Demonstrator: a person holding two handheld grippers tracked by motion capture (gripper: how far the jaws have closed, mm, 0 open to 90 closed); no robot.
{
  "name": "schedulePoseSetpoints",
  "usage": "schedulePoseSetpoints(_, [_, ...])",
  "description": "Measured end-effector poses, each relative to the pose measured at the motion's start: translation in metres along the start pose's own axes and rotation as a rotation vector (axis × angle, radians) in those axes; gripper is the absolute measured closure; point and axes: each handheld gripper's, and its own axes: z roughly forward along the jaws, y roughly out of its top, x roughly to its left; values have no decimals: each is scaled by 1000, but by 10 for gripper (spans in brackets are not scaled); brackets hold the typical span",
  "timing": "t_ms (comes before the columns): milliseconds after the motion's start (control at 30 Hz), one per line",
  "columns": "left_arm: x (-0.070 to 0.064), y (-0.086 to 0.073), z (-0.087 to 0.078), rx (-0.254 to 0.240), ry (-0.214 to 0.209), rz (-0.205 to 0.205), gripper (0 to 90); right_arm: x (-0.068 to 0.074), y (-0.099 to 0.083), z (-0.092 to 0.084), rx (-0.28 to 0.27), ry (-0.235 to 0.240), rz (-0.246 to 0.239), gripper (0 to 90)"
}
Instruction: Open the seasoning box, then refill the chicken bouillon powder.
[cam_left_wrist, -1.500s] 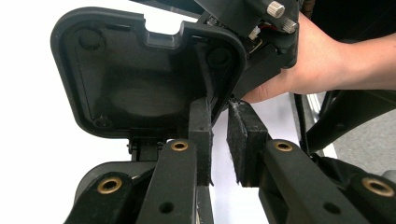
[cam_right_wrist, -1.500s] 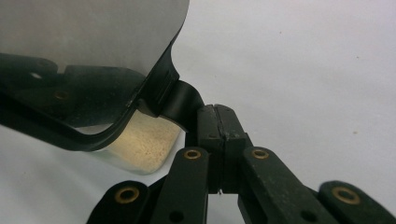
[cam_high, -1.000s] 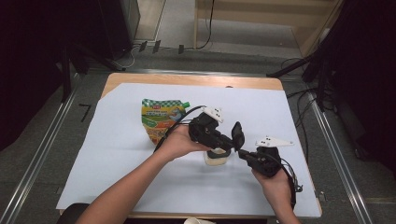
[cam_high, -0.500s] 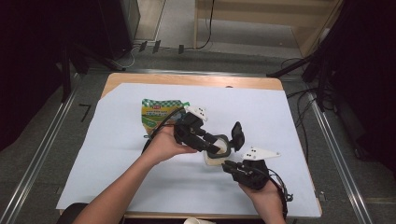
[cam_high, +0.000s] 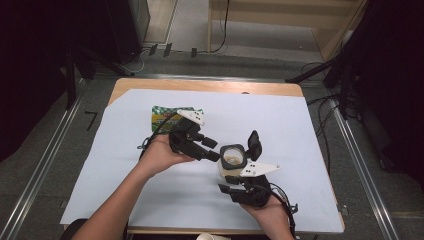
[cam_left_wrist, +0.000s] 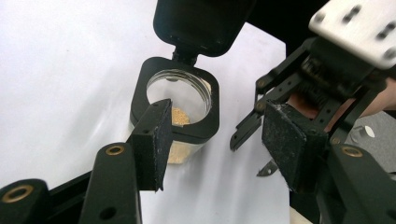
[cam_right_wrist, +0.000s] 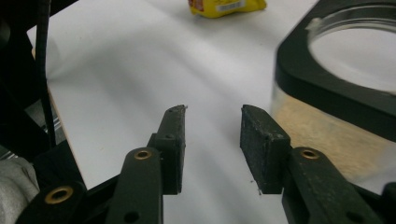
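A small clear jar (cam_high: 233, 159) with a black collar stands on the white sheet, its flip lid (cam_high: 254, 144) raised; beige powder lies in its bottom (cam_left_wrist: 176, 117). My left gripper (cam_high: 212, 149) is just left of the jar. Its jaws have just been opening and stand open (cam_left_wrist: 219, 140), clear of the jar behind them. My right gripper (cam_high: 229, 186) sits below the jar, toward the person. Its jaws have also just been opening and are open with nothing between them (cam_right_wrist: 212, 126); the jar (cam_right_wrist: 336, 93) lies off to their right.
A green and yellow packet (cam_high: 170, 116) lies on the white sheet (cam_high: 300, 130) behind the left hand, also visible as the packet (cam_right_wrist: 226, 5) in the right gripper view. The sheet covers a wooden table (cam_high: 200, 85). A white cup rim (cam_high: 210, 236) pokes in at the near edge.
Both grippers have opened and drawn away from the jar: the left one to the left, the right one leftward and toward the person. The jar stands free with its lid up.
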Motion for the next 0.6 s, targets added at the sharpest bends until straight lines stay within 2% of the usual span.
schedulePoseSetpoints(100, [-1,-2,-8,0,14,2,430,5,1,6,11,12,-18,604])
schedulePoseSetpoints(233, [1,-6,-18,-6,24,-21,430,10,3,11,13,29,-29,600])
schedulePoseSetpoints(600, [9,-15,-40,-28,49,-43,431,14,8,19,25,43,-59,576])
